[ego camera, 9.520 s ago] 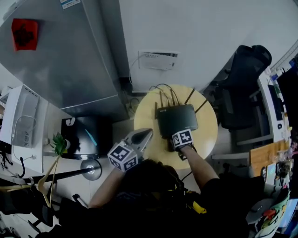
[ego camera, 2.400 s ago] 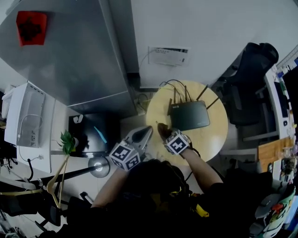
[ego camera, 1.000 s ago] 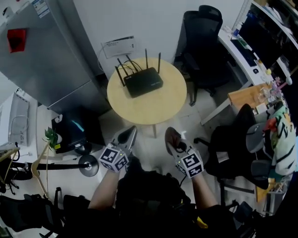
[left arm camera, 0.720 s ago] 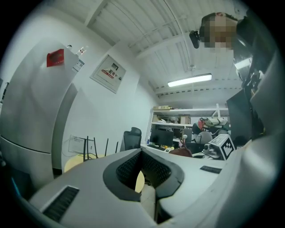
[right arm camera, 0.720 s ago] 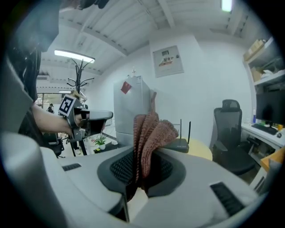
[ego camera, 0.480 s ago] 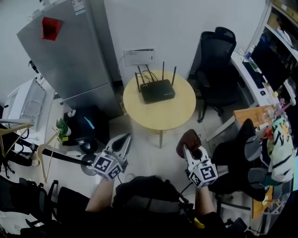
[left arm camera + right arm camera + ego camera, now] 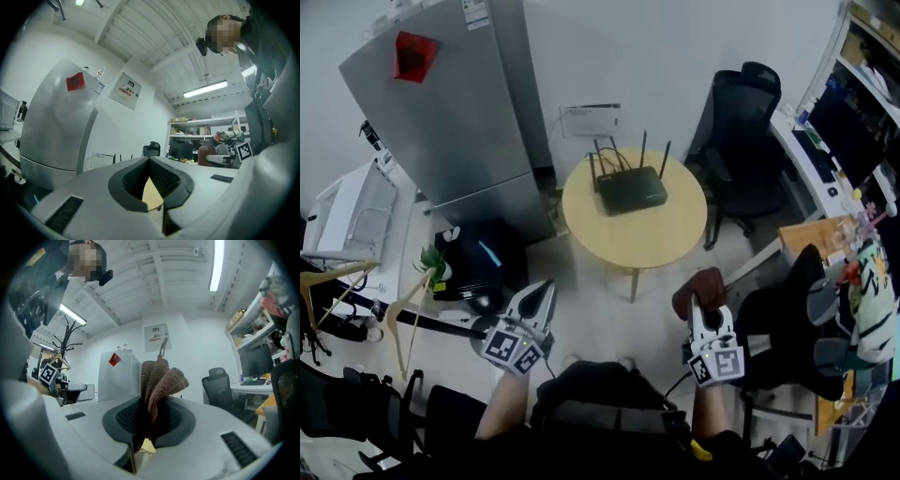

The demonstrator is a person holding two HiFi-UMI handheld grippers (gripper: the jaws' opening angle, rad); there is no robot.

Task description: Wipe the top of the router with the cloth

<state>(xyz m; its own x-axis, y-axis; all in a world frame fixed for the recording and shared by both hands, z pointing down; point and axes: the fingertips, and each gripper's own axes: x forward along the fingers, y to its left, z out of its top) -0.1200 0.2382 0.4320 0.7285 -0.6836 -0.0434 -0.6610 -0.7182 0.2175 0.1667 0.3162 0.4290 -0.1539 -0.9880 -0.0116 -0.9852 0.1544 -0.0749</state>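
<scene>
The black router (image 7: 631, 190), antennas up, sits at the back of the round yellow table (image 7: 652, 239). Both grippers hang over the floor, well short of the table's near edge. My right gripper (image 7: 701, 302) is shut on the brown cloth (image 7: 697, 285), which bunches up out of its jaws; in the right gripper view the cloth (image 7: 159, 378) stands up between the jaws of the right gripper (image 7: 146, 405). My left gripper (image 7: 538, 294) is at the lower left, jaws closed to a point with nothing in them. In the left gripper view the left gripper (image 7: 150, 161) shows only a sliver of table behind it.
A tall grey fridge (image 7: 450, 112) stands left of the table, a black box (image 7: 478, 267) on the floor beside it. A black office chair (image 7: 748, 122) is behind the table at right, another chair (image 7: 787, 323) close to my right gripper. Desks and shelves line the right wall.
The right gripper left the router's top with the cloth. Both grippers and the camera drew back from the table, which now lies farther off; over the last half second the grippers shifted slightly.
</scene>
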